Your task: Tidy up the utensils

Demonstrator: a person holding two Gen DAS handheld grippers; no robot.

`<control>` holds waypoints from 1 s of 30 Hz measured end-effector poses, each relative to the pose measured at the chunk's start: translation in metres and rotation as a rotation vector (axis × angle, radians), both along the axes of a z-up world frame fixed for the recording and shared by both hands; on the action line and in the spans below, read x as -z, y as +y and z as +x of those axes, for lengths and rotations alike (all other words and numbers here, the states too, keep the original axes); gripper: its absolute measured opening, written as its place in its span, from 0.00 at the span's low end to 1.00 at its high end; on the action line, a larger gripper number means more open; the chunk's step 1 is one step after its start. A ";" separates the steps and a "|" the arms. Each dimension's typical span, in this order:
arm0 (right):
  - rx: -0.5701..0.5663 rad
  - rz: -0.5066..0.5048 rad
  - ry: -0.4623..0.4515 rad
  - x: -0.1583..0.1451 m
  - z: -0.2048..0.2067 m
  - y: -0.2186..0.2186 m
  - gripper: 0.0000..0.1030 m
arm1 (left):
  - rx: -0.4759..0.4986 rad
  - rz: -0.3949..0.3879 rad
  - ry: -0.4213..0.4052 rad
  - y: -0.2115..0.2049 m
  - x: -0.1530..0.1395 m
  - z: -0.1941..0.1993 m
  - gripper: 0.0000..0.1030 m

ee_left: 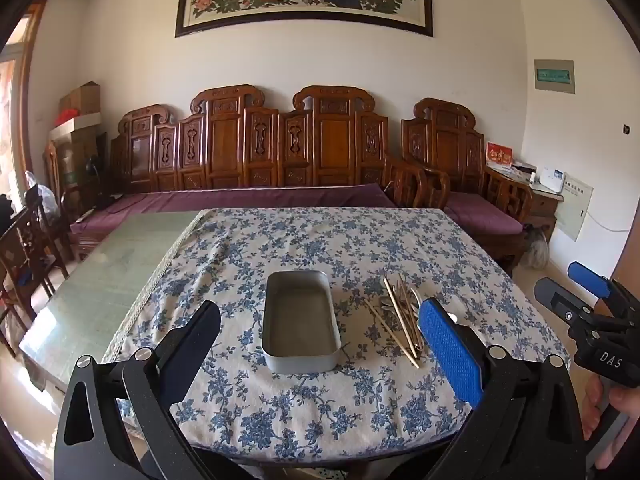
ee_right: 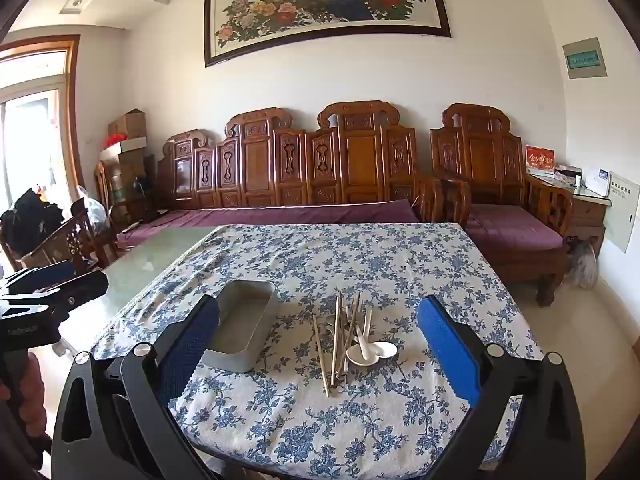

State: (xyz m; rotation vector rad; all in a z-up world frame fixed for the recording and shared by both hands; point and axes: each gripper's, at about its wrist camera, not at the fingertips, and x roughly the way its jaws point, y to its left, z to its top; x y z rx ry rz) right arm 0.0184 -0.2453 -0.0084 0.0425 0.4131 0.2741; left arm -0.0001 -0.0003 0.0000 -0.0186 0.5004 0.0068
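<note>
Both wrist views downward, sharing table [ee_left: 120,264]

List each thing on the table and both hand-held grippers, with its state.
Metal tin: lidless, empty, on the tablecloth.
Chopsticks: loose pile beside the tin.
White spoons: in the pile, outside the tin.
Left hand-held gripper: open, holding nothing.
Right hand-held gripper: open, holding nothing.
Tablecloth: covers part of the table.

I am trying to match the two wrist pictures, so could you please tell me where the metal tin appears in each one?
Left wrist view: the metal tin sits at centre, left of the pile of utensils.
Right wrist view: the metal tin lies left of centre, partly behind the left finger of that claw.
Shared landmark: the framed flower painting above the carved wooden bench.
</note>
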 end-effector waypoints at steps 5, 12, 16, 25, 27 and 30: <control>0.000 0.004 0.002 0.000 0.000 0.000 0.97 | 0.003 -0.003 -0.002 -0.001 0.000 0.001 0.94; 0.000 0.005 0.002 -0.001 0.000 0.000 0.97 | 0.001 -0.001 -0.007 0.000 -0.007 0.001 0.94; 0.000 0.005 0.000 -0.002 0.000 0.000 0.97 | -0.001 0.002 -0.010 -0.001 -0.009 0.000 0.94; -0.001 0.006 0.001 -0.001 0.000 -0.001 0.97 | 0.003 0.002 -0.017 -0.002 -0.013 -0.002 0.94; 0.000 0.006 0.000 -0.001 0.000 -0.001 0.97 | 0.003 0.001 -0.019 -0.002 -0.012 -0.002 0.94; 0.001 0.005 0.001 -0.002 0.001 -0.002 0.97 | 0.004 0.002 -0.019 -0.003 -0.014 -0.002 0.94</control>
